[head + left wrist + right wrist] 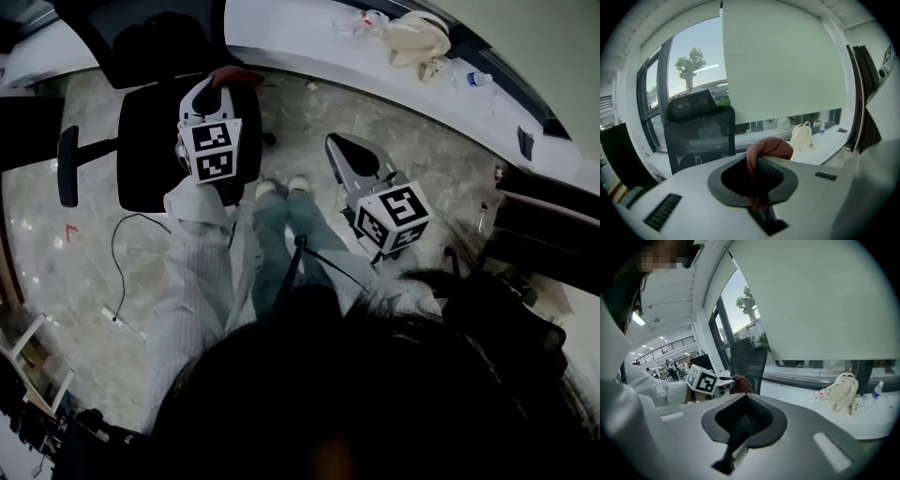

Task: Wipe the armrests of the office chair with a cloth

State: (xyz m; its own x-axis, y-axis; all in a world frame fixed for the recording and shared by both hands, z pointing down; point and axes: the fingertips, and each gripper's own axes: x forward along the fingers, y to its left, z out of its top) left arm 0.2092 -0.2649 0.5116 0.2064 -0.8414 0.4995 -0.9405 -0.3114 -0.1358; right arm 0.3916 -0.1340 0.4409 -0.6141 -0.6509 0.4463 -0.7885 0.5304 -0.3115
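A reddish-brown cloth (769, 146) is bunched between the jaws of my left gripper (761, 161), which is shut on it. In the head view, this gripper (223, 89) hangs over the right side of the black office chair (150, 141), with the cloth (234, 77) at its tip. The chair's left armrest (67, 167) shows; the other one is hidden under the gripper. My right gripper (345, 150) is lower right of the chair, over the floor, jaws together and empty. The right gripper view shows its jaws (745, 416) shut, and beyond them the left gripper (705, 379) with the cloth (742, 383).
A long white desk (309, 47) runs behind the chair, bearing a cream bag (417, 39) and a water bottle (476, 79). A black cable (117, 272) lies on the pale floor at left. The person's legs and shoes (281, 187) stand beside the chair.
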